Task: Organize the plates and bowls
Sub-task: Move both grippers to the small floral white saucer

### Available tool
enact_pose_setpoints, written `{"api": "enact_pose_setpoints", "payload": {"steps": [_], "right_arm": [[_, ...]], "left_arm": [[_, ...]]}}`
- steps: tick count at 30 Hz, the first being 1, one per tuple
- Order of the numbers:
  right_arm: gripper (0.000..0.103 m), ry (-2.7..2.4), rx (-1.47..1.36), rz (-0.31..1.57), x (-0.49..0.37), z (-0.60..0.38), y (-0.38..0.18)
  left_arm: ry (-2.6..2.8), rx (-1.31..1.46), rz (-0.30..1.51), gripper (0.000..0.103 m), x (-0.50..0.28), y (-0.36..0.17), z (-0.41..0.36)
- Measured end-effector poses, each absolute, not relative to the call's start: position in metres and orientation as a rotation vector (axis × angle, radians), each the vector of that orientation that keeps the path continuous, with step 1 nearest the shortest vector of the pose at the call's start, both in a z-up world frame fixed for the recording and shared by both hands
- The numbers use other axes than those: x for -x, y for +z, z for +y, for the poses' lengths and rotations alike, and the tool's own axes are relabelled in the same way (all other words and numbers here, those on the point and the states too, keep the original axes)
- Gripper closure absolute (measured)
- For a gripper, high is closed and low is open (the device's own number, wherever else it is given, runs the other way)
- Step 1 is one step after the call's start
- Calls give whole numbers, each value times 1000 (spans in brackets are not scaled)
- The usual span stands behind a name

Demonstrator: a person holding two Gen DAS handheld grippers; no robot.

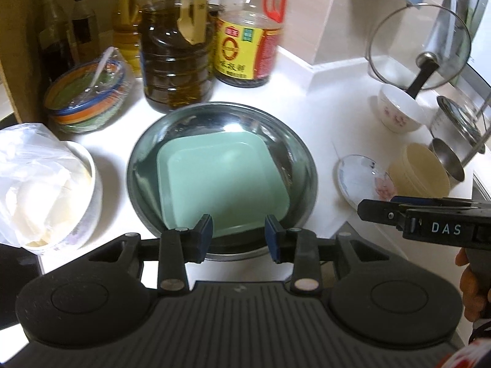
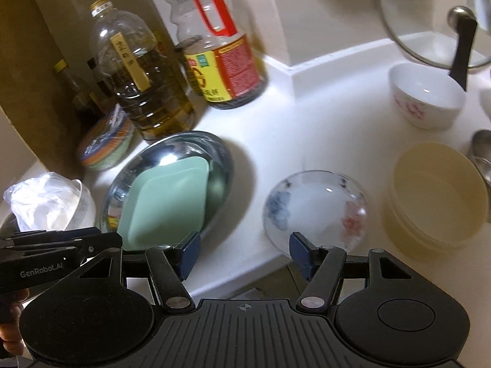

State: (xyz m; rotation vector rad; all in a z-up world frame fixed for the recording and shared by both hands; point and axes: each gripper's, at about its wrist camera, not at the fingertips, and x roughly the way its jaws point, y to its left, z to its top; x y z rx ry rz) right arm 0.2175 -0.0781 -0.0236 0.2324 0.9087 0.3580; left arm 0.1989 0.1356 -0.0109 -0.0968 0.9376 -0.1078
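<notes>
- Round steel pan (image 1: pixel 144 165), shiny and shallow, on white smooth counter (image 1: pixel 322 122)
- Square pale-green plate (image 1: pixel 221 181), matte, rounded corners, lying inside the pan, tilted against its near wall
- Left gripper (image 1: pixel 238 239) above pan's near rim, blue ribbed pads narrowly apart, nothing pinched between them
- Right gripper (image 2: pixel 244 256) at counter's front edge, jaws fairly wide, empty; round glassy saucer (image 2: pixel 316 208) with faint blue and red flower print just ahead of right pad
- Cream ribbed bowl (image 2: pixel 435 196), plastic-looking, just right of saucer; steel cup (image 1: pixel 445 159) close behind it
- White porcelain bowl (image 2: pixel 426 95) with pink flowers farther back, under a glass lid (image 1: pixel 420 46) leaning upright
- Back left crowded: clear oil jug (image 1: pixel 176 61), soy bottle (image 1: pixel 245 40) with red handle, striped bowl (image 1: pixel 86 98) under film
- White tub (image 1: pixel 61 190) with crinkled plastic bag hard by pan's left side
- Bare counter strip between pan and saucer; more free surface behind, toward the wall step
- Counter front edge angled, cut back right under both grippers
</notes>
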Motion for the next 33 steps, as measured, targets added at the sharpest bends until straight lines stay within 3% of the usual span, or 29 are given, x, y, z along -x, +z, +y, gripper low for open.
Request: {"api": "enact_pose_setpoints", "payload": {"steps": [33], "right_arm": [[39,313,-248,912,-216,-157,-45]], "left_arm": [[-162,89,973,70,-217,-32,24]]}}
